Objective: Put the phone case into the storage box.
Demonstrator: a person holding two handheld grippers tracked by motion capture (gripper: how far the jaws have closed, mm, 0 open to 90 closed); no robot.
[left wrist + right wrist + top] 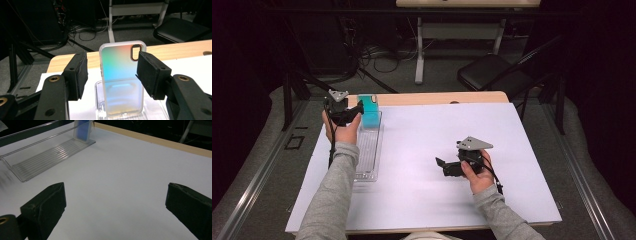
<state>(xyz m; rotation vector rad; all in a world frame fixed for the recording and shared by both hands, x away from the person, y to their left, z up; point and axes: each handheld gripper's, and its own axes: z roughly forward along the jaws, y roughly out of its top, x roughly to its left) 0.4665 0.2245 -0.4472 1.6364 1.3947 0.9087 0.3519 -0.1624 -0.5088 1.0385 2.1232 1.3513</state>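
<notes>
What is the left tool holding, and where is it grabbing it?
Nothing is held. The left tool has its jaws open on either side of the phone case, with gaps showing. The case stands upright in the clear rack.

The phone case (pixel 121 80) stood upright at the far end of a clear ribbed tray (pixel 367 155), its foot set in the tray. It was translucent with a frosted white rim and an iridescent back that ran from teal through pale blue to orange near the top corner, where a dark-rimmed camera cutout sat. Seen from above, it showed as a teal block (pixel 370 114). The tray lay lengthwise along the left side of the white surface (pixel 427 200).
</notes>
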